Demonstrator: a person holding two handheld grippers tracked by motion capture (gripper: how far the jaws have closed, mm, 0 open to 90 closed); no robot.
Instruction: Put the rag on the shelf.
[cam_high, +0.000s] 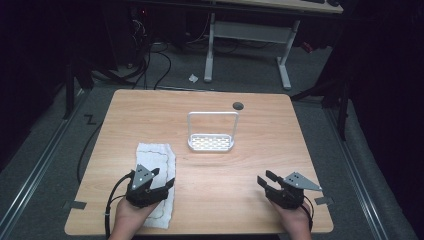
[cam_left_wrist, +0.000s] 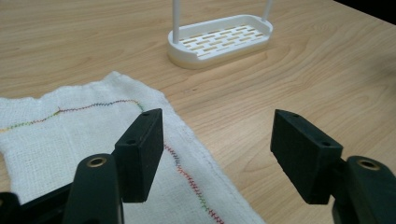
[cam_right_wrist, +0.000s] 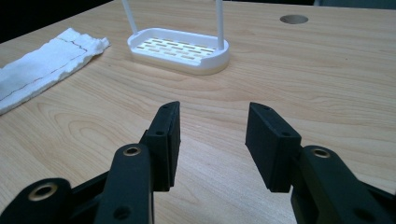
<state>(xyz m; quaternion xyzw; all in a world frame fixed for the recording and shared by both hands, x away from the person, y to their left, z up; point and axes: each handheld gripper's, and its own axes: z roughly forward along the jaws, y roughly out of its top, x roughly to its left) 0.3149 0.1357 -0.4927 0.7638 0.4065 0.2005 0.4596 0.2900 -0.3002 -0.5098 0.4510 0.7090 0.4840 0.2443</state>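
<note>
On the wooden table (cam_high: 250, 165), the left gripper (cam_high: 162, 178) hovers at seven o'clock over a white cloth (cam_high: 156, 156) with fingers released and empty, the right gripper (cam_high: 266, 179) likewise released at five o'clock, a white rack (cam_high: 211, 142) standing at centre.

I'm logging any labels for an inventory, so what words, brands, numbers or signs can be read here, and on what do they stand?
None can be read.
White cloth: coloured stitching only, no lettering.
White slotted rack: plain, no brand or mark.
Left gripper and right gripper: black jaws with screw holes, no print.
Wooden table: bare grain and a round hole, no sign.
</note>
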